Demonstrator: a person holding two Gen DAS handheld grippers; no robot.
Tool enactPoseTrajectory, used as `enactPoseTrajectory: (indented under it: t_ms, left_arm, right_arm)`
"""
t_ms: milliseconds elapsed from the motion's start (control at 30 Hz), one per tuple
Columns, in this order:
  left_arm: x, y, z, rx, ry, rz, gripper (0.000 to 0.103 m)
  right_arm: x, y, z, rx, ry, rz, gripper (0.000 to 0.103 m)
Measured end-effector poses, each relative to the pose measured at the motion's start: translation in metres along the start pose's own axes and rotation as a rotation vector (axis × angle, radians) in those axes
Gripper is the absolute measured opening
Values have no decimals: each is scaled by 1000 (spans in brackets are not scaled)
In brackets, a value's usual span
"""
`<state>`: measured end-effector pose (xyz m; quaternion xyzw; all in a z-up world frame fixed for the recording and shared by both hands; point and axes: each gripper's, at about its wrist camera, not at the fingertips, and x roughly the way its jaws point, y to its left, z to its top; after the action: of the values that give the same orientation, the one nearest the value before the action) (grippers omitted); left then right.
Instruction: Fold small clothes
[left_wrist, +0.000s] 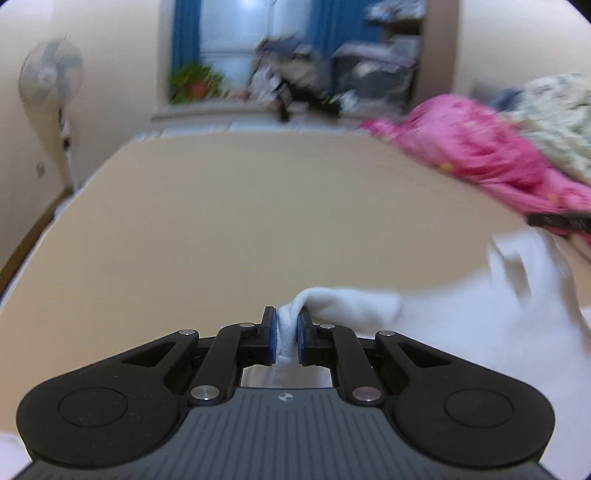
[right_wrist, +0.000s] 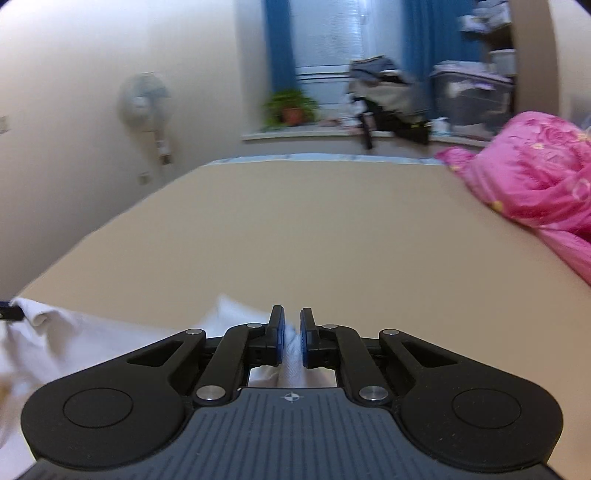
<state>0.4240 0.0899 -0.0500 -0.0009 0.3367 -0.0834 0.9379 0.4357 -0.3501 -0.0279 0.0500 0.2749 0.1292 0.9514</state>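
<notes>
one white garment (left_wrist: 461, 325) is in play, one beige table (left_wrist: 240, 229), one pink floral bundle (left_wrist: 476, 151), one pale patterned cloth (left_wrist: 554, 114) behind that bundle, one potted plant (left_wrist: 194, 83), one standing fan (left_wrist: 50, 75), and two blue curtains (left_wrist: 186, 33) flanking the window. taking the table as the landmark: the white garment hangs over its near edge, spread between the two grippers, with a loose fold lifting toward the table's right side in the left wrist view. the pink bundle lies on the table's far right side, the pale cloth piled against it. the plant sits on the sill beyond the table's far edge, and the fan stands off the table's left side by the wall.

one translucent storage bin (right_wrist: 472, 99) stands beyond the table's far right corner; it seems to hold folded fabric, though blur hides what exactly.

the left gripper (left_wrist: 287, 334) has its blue pads nearly together, clamped on a bunched edge of the white garment above the table's near edge. the right gripper (right_wrist: 291, 338) is likewise closed down, a thin strip of the same white cloth pinched between its pads.
</notes>
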Motion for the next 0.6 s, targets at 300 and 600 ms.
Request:
enactPoseTrajectory:
  t_ms: [300, 600]
  left_arm:
    - [34, 32, -30, -9, 121, 9, 38]
    - [61, 41, -38, -97, 130, -68, 59]
  right_arm:
    - [71, 4, -56, 171, 210, 0, 8]
    - [81, 8, -86, 106, 328, 107, 28]
